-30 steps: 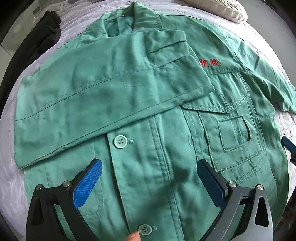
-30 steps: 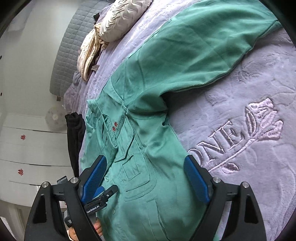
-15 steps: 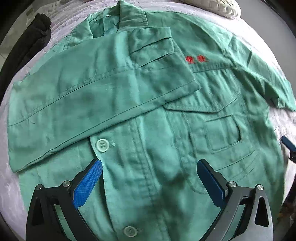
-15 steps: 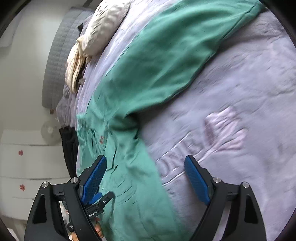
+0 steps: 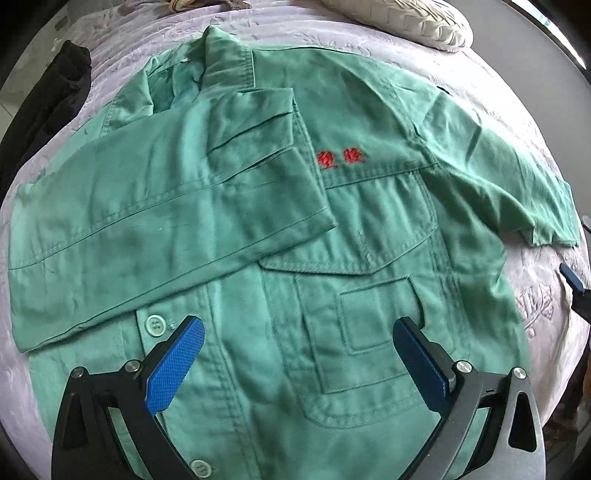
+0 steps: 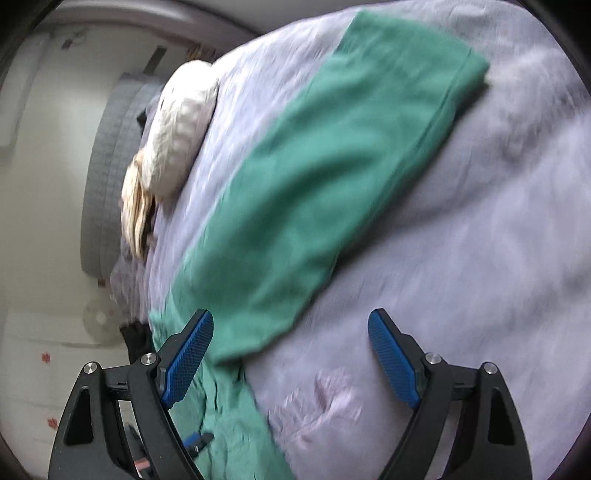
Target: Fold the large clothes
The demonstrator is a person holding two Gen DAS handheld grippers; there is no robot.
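A large green work jacket lies front up on a lilac bedspread. One sleeve is folded across its chest; the other sleeve stretches out to the right. My left gripper is open and empty above the jacket's lower front. My right gripper is open and empty above the bedspread, beside the outstretched sleeve; this view is motion-blurred. One blue tip of the right gripper shows at the right edge of the left wrist view.
A cream pillow lies beyond the collar, also seen in the right wrist view. A black garment lies at the bed's left edge. A grey quilted headboard and white wall stand behind the bed.
The left gripper has drawn back and shifted right, showing more of the jacket. The right gripper has swung right along the outstretched sleeve toward its cuff. Both stay open.
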